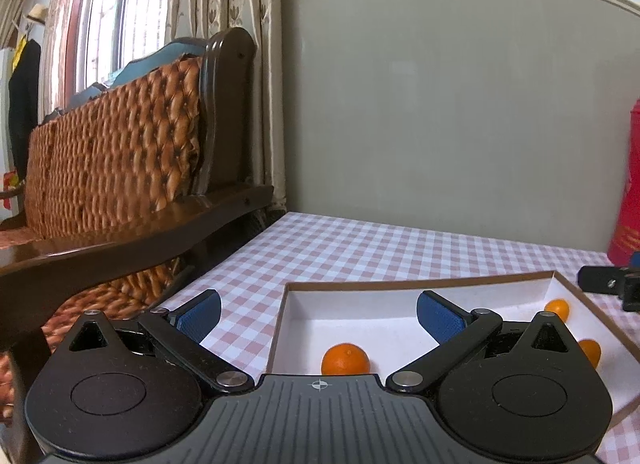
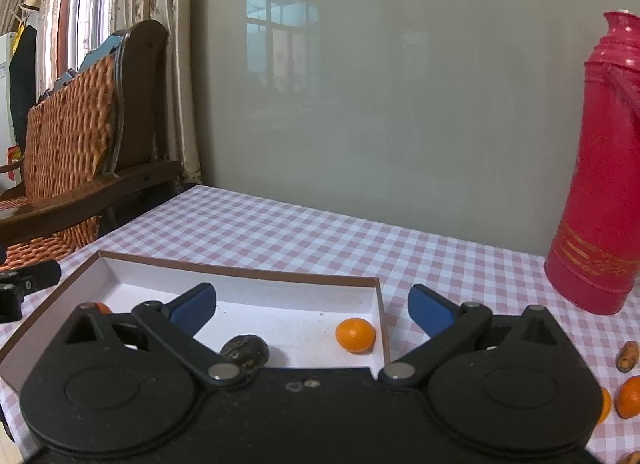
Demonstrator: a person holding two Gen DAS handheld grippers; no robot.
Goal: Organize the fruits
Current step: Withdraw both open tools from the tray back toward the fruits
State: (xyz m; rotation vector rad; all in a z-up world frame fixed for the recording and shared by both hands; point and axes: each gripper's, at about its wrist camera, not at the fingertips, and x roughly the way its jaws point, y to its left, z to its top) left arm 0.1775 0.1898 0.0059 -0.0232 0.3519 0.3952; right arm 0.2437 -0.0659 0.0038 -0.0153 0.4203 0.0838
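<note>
Where the table (image 2: 280, 232) meets a grey-green wall (image 1: 440, 104), a pink-and-white checked cloth covers it, and a dark wooden chair (image 1: 224, 112) with a woven orange cushion (image 1: 112, 152) stands at its left, before a curtained window (image 1: 108, 12). A red thermos flask (image 2: 596, 168) stands on the cloth at the right.

A shallow white box (image 2: 240, 273) with a brown rim lies open on the table. Inside it the right wrist view shows one small orange (image 2: 355, 335) in the right corner and a dark wrinkled fruit (image 2: 245, 349) nearer the camera. More small oranges (image 2: 629, 397) lie on the cloth outside, right of the box.

The left gripper (image 1: 318, 314) and the right gripper (image 2: 312, 306) both have their blue pads spread wide, with nothing between them.

The gripper bodies hide the near part of the box, and I cannot identify the dark fruit.
</note>
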